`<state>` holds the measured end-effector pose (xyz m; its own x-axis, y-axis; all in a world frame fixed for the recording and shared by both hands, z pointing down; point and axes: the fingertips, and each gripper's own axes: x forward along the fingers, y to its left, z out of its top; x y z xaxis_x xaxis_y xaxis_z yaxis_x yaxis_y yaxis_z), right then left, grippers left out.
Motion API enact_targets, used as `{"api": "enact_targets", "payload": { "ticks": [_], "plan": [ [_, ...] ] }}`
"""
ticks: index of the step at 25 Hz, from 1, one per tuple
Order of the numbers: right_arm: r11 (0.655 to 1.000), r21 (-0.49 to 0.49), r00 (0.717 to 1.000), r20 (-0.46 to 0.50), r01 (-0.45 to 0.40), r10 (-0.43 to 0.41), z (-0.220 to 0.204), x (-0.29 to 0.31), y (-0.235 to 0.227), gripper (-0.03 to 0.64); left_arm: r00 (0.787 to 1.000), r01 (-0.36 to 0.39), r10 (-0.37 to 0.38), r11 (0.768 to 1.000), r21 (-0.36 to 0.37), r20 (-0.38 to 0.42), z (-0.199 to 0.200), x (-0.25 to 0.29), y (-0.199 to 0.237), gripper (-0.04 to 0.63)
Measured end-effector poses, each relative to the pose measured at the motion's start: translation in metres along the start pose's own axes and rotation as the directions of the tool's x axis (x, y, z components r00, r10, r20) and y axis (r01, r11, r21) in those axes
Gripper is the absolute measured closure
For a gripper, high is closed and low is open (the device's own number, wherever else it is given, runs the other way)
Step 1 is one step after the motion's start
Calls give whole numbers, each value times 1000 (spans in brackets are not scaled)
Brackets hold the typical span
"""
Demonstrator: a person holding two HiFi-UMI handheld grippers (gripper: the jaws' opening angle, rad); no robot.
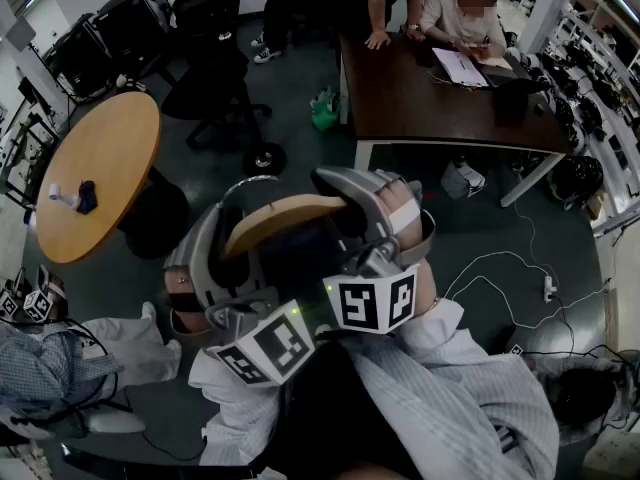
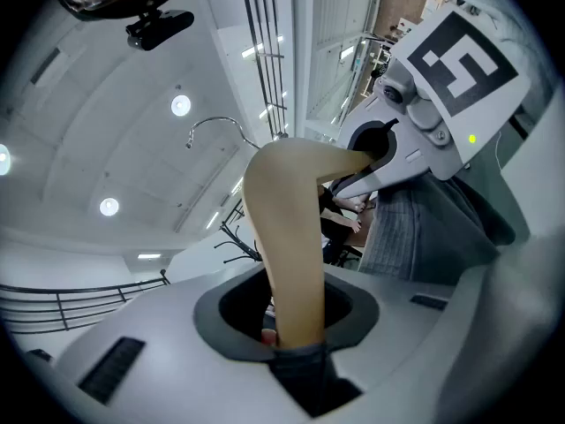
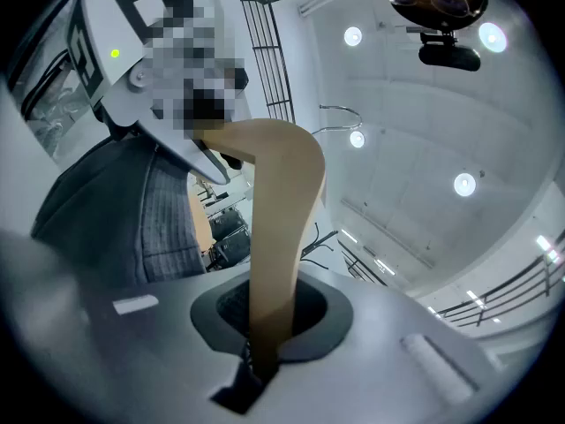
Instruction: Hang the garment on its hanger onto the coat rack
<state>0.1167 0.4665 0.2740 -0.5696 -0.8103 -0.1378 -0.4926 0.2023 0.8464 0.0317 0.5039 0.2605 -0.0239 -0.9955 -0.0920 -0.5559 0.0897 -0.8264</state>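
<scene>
The hanger [image 1: 285,213] is light brown wood, bent like a bow, with a thin silver hook [image 2: 212,126] on top. It is up in the air. The left tool [image 2: 296,347] pinches one end and the right tool [image 3: 260,356] pinches the other. The thin black coat rack [image 2: 231,237] stands well apart, behind it.

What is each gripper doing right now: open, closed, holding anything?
Left gripper: closed on one arm of the wooden hanger.
Right gripper: closed on the hanger's other arm.

The left gripper [image 2: 296,347] and right gripper [image 3: 260,356] have smooth grey shells. Each bears a black-and-white marker cube [image 1: 262,351]. The sleeves [image 1: 470,388] are pale and finely striped.
</scene>
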Motion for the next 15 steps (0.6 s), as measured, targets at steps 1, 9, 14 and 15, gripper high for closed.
{"api": "enact_targets", "payload": {
  "ticks": [1,9,14,15],
  "plan": [
    [1000,1,1000,0,-1,1,-2,0,0,611,1000,-1,1,1000,1,-1,0,1,-1,500],
    [1000,6,1000,8,-12,12,-22,12,2,611,1000,0,0,1000,3,-11,-1,20,-15,500],
    [999,19,999,20,-26,26,-44,24,-14,609,1000,-2,2,1000,8,-31,15,43,-22,500],
    [999,21,999,23,-30,29,-48,25,-17,609,999,-4,4,1000,8,-37,18,47,-24,500]
  ]
}}
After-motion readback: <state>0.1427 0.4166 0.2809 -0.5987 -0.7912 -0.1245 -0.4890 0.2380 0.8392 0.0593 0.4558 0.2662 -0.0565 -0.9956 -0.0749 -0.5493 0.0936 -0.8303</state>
